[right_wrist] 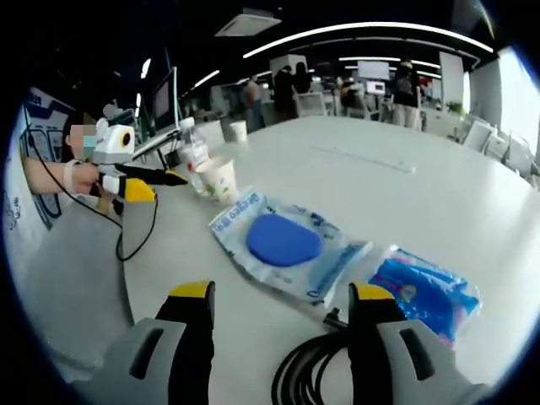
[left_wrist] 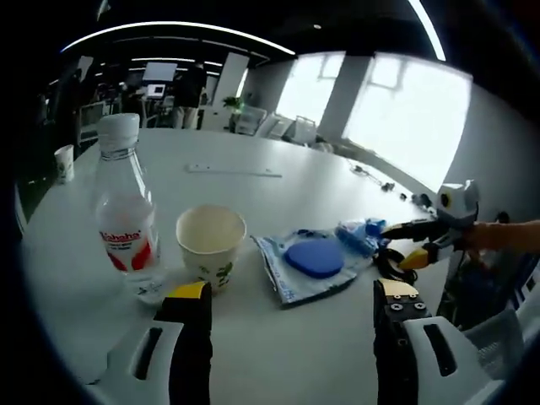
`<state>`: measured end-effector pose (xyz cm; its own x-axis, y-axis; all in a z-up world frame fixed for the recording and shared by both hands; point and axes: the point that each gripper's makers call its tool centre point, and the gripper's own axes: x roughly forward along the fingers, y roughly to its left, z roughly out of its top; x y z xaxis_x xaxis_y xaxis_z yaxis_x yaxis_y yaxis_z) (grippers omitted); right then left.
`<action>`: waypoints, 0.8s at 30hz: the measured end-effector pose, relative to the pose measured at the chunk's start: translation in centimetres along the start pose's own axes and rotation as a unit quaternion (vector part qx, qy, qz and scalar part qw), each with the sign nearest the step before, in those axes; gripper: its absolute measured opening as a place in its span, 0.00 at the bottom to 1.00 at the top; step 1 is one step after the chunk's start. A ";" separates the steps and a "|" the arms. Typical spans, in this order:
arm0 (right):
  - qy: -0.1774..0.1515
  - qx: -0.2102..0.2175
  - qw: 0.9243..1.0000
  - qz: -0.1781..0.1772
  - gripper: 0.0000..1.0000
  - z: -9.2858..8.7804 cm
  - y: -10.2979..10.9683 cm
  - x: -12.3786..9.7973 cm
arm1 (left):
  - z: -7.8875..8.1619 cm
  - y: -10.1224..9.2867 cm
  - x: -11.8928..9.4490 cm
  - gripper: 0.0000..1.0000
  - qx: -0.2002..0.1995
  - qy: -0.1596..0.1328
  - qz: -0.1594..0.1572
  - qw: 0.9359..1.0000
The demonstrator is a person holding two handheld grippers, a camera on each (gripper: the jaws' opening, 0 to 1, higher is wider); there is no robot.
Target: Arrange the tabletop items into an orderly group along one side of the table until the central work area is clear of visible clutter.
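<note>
- In the left gripper view the left claw (left_wrist: 291, 295) hangs over the white worktop (left_wrist: 278, 194) with its jaws wide apart and nothing between them.
- Just ahead of it stand a paper cup (left_wrist: 211, 245) and, beside that, a clear water bottle (left_wrist: 125, 207) with a red label — both upright, near the worktop's edge.
- A clear packet holding a blue oval pad (left_wrist: 314, 258) lies flat next to the cup; a blue packet (left_wrist: 361, 236) lies just beyond it.
- In the right gripper view the right claw (right_wrist: 283, 295) is also wide, gripping nothing, poised above a coiled black cable (right_wrist: 312, 371).
- Far off — a second paper cup (left_wrist: 64, 162) sits at the worktop's rim.
</note>
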<state>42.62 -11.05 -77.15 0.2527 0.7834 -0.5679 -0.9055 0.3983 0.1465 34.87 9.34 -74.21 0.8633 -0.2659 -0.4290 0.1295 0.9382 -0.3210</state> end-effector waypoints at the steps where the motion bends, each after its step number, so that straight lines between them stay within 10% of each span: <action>1: -0.001 -0.001 1.000 -0.002 0.67 0.0 0.0 -0.1 | 0.0 0.2 -0.2 0.77 0.000 0.000 0.001 1.000; 24: -0.019 -0.006 0.999 -0.043 0.89 0.0 1.7 -3.8 | 0.2 2.2 -5.9 0.95 0.021 -0.029 0.020 0.999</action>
<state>40.10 -13.36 -74.68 0.3413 0.7644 -0.5470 -0.8844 0.4582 0.0884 30.10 13.02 -72.22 0.8950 -0.2159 -0.3904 0.1138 0.9566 -0.2682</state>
